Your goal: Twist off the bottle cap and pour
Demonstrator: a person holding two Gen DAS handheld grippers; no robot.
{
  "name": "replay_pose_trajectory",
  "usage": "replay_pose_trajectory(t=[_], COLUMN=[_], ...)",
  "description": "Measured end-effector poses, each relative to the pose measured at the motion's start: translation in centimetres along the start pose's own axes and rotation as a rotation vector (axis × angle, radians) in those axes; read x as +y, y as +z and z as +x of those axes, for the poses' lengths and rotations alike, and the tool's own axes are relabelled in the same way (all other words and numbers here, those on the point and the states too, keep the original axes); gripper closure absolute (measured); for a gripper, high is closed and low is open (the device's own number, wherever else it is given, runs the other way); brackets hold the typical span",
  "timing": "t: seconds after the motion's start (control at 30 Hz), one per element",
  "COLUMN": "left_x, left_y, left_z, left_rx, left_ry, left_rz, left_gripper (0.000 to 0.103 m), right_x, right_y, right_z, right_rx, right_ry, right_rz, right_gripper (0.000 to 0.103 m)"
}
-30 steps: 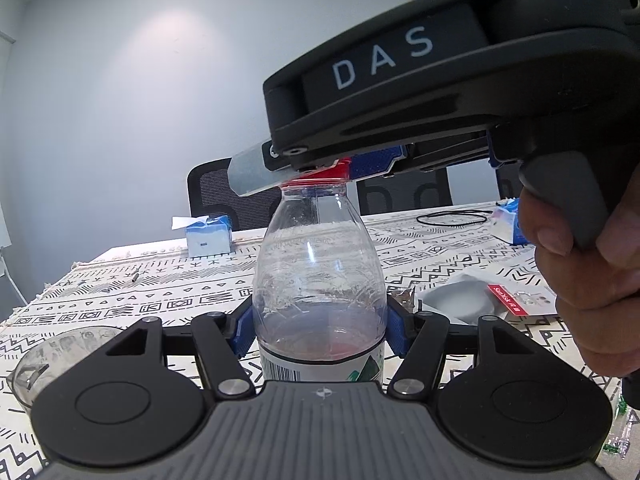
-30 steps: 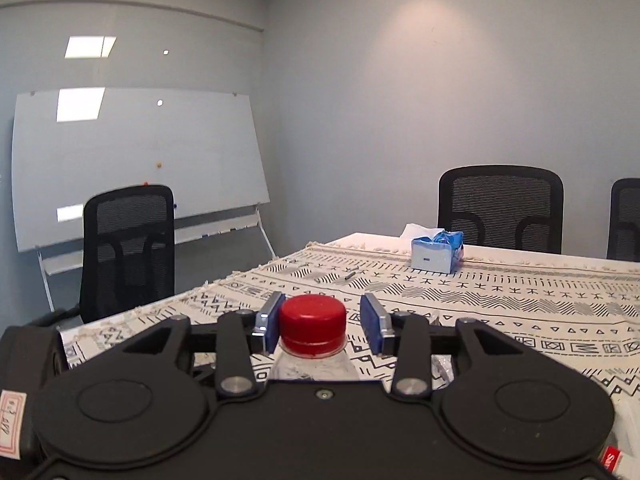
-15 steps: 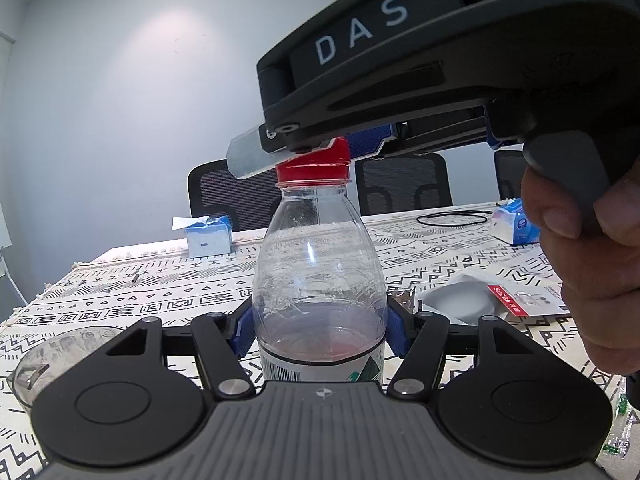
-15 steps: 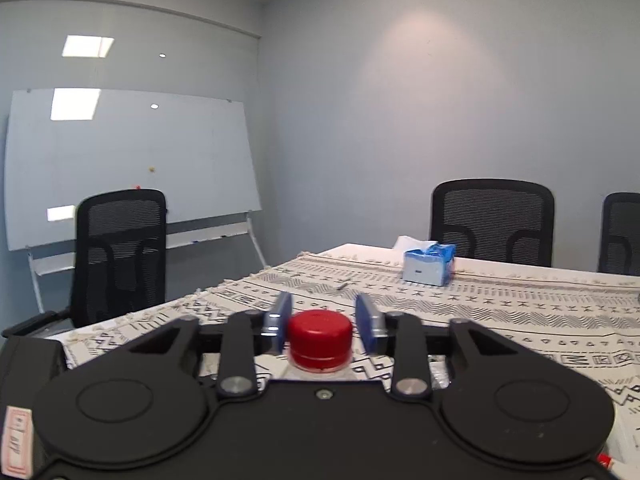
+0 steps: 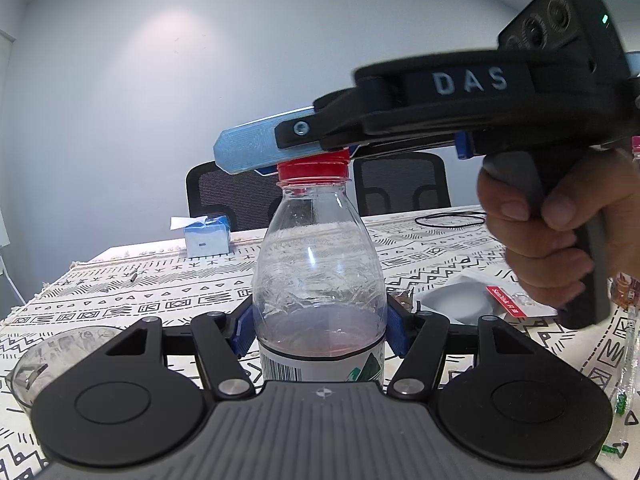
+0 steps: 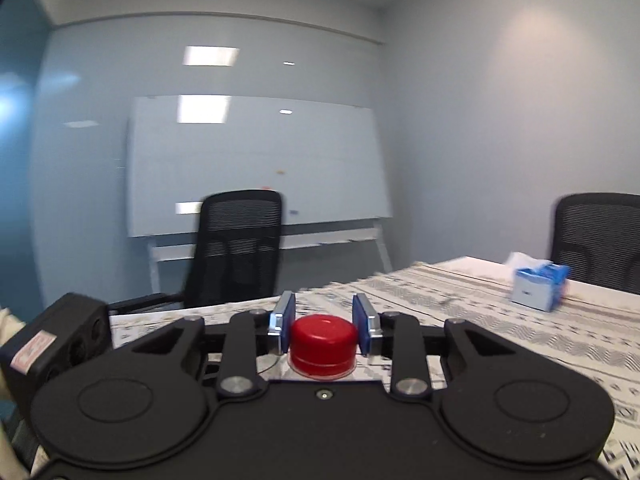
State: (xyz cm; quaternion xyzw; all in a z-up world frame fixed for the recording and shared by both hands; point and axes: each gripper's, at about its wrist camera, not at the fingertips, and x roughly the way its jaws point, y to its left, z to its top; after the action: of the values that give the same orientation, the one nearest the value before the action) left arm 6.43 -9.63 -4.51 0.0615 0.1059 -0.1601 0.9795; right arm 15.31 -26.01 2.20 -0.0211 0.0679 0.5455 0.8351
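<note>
A clear plastic bottle [image 5: 320, 276] with reddish liquid in its lower part and a red cap [image 5: 313, 170] stands upright on the patterned tablecloth. My left gripper [image 5: 320, 326] is shut on the bottle's body at the liquid level. My right gripper [image 6: 323, 326] is at the bottle's top and is shut on the red cap [image 6: 323, 343], one blue pad against each side. In the left wrist view its blue fingers [image 5: 250, 148] reach over the cap from the right.
An empty clear cup [image 5: 52, 354] stands at the near left. A blue tissue box [image 5: 206, 236] sits at the table's far side, also in the right wrist view [image 6: 538, 286]. A white packet [image 5: 476, 300] and a black cable [image 5: 450, 220] lie to the right. Black chairs surround the table.
My right gripper has closed its pads onto the red cap and swung round the bottle's top, so its view has turned left toward the whiteboard. The left gripper and bottle have stayed put.
</note>
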Motion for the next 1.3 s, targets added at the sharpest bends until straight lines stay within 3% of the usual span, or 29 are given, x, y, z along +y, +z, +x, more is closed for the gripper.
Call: replay_pose_trajectory(t=[0.07, 0.17, 0.27, 0.3, 0.37, 0.4, 0.6, 0.67, 0.73, 0.77, 0.9, 0.97, 1.17, 1.3], left_x=[0.1, 0.3, 0.4, 0.3, 0.2, 0.2, 0.2, 0.1, 0.1, 0.0, -0.1, -0.3, -0.3, -0.6], left_y=[0.0, 0.0, 0.0, 0.0, 0.0, 0.0, -0.1, -0.1, -0.1, -0.2, -0.1, 0.0, 0.1, 0.1], left_z=[0.1, 0.2, 0.1, 0.1, 0.0, 0.0, 0.1, 0.1, 0.1, 0.0, 0.0, 0.1, 0.2, 0.0], left_rx=[0.0, 0.0, -0.002, -0.003, -0.004, -0.004, -0.004, -0.004, -0.003, -0.004, -0.004, -0.004, -0.003, -0.006], left_ry=[-0.002, -0.002, -0.005, -0.006, -0.004, -0.003, 0.002, 0.004, 0.008, 0.008, 0.014, 0.022, 0.024, 0.032], left_rz=[-0.002, -0.01, -0.015, -0.01, -0.005, -0.006, -0.004, -0.003, -0.002, -0.003, -0.005, 0.0, 0.001, 0.015], left_gripper=[0.044, 0.044, 0.044, 0.044, 0.044, 0.044, 0.044, 0.044, 0.043, 0.043, 0.043, 0.043, 0.043, 0.044], right_x=[-1.5, -2.8, -2.1, -1.1, 1.4, 2.6, 6.8, 8.1, 8.3, 8.3, 8.7, 8.9, 8.6, 8.3], right_y=[0.1, 0.7, 1.8, 2.0, 2.2, 2.4, 1.7, 1.5, 1.0, 0.7, 0.1, 0.3, 0.4, 0.6], right_z=[-0.1, 0.2, 0.6, 0.5, 0.3, 0.1, 0.0, -0.1, 0.2, 0.3, 0.5, 0.9, 0.7, 0.3], right_rx=[-0.007, 0.013, 0.06, 0.058, 0.045, 0.038, 0.027, 0.024, 0.017, 0.013, -0.003, -0.009, 0.007, 0.032], right_ry=[0.091, 0.158, 0.122, 0.061, -0.086, -0.159, -0.451, -0.546, -0.597, -0.619, -0.641, -0.634, -0.576, -0.505], right_rz=[0.003, 0.014, 0.013, 0.0, -0.031, -0.047, 0.106, 0.161, 0.165, 0.163, 0.133, 0.109, 0.068, -0.054], right_gripper=[0.069, 0.069, 0.068, 0.064, 0.034, 0.033, 0.034, 0.04, 0.052, 0.053, 0.058, 0.07, 0.07, 0.07])
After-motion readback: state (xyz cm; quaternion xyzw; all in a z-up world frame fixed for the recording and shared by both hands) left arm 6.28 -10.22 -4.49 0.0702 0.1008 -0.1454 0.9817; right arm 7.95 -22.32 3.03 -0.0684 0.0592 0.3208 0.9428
